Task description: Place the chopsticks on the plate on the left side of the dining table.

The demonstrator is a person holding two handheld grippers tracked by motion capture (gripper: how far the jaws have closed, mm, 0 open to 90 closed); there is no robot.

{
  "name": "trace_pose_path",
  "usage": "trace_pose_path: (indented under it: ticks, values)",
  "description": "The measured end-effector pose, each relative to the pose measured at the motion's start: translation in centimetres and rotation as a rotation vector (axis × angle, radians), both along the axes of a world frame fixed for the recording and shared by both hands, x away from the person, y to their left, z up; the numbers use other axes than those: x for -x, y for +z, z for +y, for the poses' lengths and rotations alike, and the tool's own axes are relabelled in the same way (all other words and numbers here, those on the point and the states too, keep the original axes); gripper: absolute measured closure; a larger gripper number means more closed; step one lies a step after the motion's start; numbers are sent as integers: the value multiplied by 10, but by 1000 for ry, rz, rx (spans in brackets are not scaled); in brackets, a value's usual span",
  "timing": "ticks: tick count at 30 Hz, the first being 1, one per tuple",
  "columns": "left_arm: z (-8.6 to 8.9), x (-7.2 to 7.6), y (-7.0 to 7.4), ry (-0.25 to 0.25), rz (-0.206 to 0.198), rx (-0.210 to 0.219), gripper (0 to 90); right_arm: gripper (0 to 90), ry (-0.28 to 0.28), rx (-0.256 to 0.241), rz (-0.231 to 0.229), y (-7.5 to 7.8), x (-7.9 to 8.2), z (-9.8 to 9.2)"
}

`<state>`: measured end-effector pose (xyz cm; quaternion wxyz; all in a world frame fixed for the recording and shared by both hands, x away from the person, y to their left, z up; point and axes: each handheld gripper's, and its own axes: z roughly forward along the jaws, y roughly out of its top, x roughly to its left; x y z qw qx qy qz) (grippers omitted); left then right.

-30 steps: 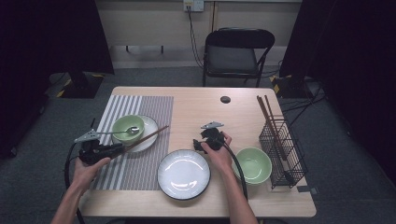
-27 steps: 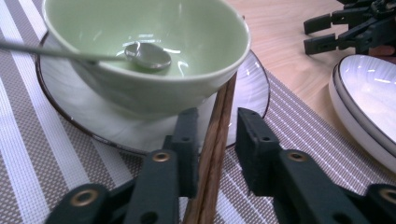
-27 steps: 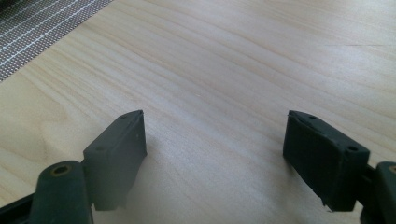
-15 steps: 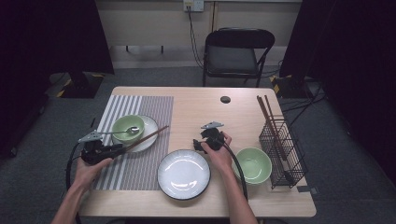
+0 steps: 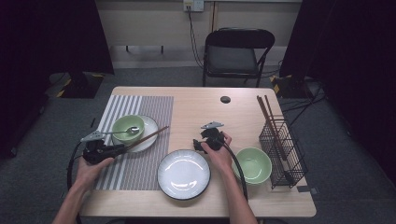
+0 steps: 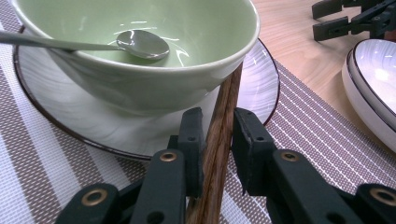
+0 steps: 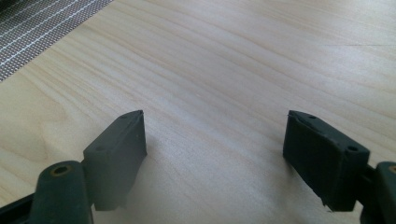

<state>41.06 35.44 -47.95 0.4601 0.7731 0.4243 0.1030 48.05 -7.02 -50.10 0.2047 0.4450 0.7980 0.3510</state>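
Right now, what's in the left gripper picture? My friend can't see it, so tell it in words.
The left gripper pinches a brown wooden chopstick that leans on a white plate. On the plate sits a green bowl with a metal spoon inside.

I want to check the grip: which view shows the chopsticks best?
The left gripper view: the chopsticks stand close up between the left gripper jaws, against the bowl. The high view shows them small, slanting across the plate.
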Motion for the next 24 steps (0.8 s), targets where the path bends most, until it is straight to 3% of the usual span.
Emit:
trace_pose_path:
  ticks: [24]
  values:
    - [15, 1, 2, 42, -34, -15, 709, 208, 0, 0, 0, 0, 0, 0]
